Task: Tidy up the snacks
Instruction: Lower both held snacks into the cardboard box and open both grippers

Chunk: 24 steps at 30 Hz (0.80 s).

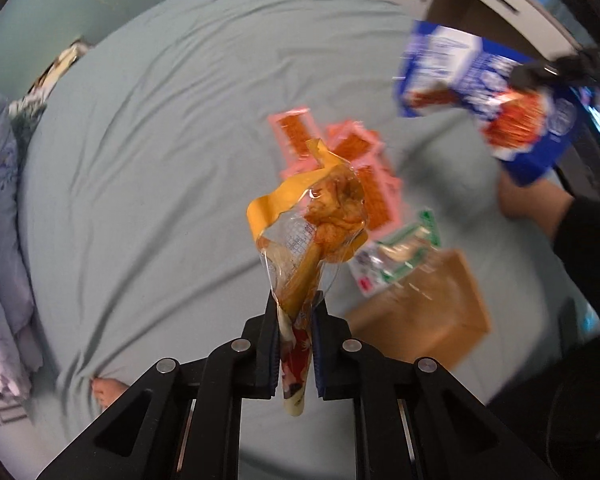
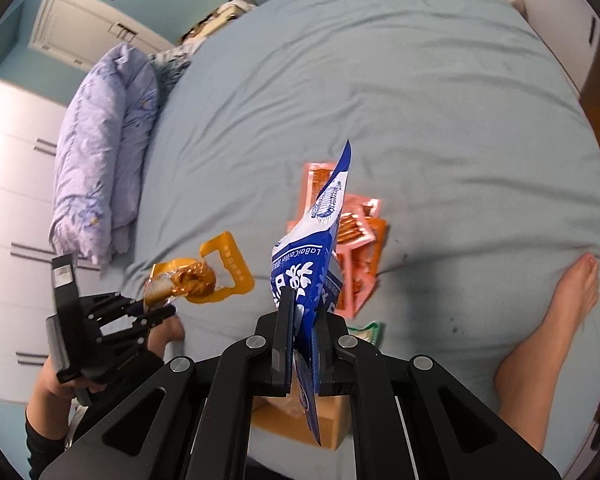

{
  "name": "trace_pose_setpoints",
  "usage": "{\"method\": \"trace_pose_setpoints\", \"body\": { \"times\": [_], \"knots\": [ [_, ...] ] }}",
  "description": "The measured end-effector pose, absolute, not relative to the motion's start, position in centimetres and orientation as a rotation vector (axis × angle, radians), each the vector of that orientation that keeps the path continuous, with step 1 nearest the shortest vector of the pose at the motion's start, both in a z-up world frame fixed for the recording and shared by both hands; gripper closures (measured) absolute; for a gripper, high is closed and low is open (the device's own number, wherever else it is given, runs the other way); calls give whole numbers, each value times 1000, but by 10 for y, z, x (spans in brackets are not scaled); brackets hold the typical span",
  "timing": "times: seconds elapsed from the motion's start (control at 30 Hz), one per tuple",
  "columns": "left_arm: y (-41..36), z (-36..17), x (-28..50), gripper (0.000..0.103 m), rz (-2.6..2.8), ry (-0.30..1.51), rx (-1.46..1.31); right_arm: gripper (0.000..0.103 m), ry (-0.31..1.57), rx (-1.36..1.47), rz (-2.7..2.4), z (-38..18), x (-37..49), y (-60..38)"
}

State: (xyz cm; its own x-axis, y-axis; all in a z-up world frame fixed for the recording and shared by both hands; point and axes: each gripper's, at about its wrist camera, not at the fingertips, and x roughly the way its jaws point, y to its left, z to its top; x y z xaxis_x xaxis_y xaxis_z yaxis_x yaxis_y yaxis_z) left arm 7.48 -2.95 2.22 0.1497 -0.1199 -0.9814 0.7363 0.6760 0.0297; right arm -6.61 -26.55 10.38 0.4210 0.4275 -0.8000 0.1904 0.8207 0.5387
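Note:
My left gripper (image 1: 296, 312) is shut on a clear and yellow chicken snack packet (image 1: 320, 216) and holds it above the bed; it also shows in the right wrist view (image 2: 198, 276). My right gripper (image 2: 304, 312) is shut on a blue and white snack bag (image 2: 312, 248), held in the air; the bag shows blurred in the left wrist view (image 1: 500, 96). Several pink and orange snack packets (image 1: 340, 152) lie on the bed sheet (image 1: 160, 160). A green and white packet (image 1: 400, 252) lies by a brown cardboard box (image 1: 424, 312).
A lilac quilt (image 2: 100, 152) lies along the bed's left side. A bare foot (image 2: 572, 292) rests on the bed at the right. White wardrobe doors (image 2: 8, 200) stand at the left. The cardboard box (image 2: 328, 424) sits under my right gripper.

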Motion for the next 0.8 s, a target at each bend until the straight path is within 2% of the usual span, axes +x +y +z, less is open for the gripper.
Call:
{"method": "trace_pose_setpoints", "body": {
  "times": [0.1, 0.2, 0.3, 0.43, 0.5, 0.63, 0.77, 0.8],
  "knots": [
    [-29, 46, 40, 91, -722, 1260, 652, 99, 1149, 592, 186, 117, -78, -249],
    [-36, 42, 8, 91, -794, 1274, 666, 99, 1169, 573, 224, 121, -89, -234],
    [-43, 30, -14, 90, -837, 1288, 701, 99, 1182, 552, 233, 123, -91, -227],
    [-60, -10, -35, 88, -835, 1328, 834, 99, 1228, 518, 198, 119, -94, -223],
    [-64, -27, -34, 64, -805, 1352, 876, 99, 1233, 518, 184, 119, -91, -219],
    [-66, -35, -18, 61, -736, 1351, 871, 99, 1244, 514, 177, 115, -84, -211],
    [-53, -7, 9, 31, -656, 1280, 752, 99, 1284, 489, 208, 108, -85, -195],
    [-49, -9, 12, 29, -631, 1260, 738, 99, 1302, 488, 223, 104, -86, -193]
  ]
}}
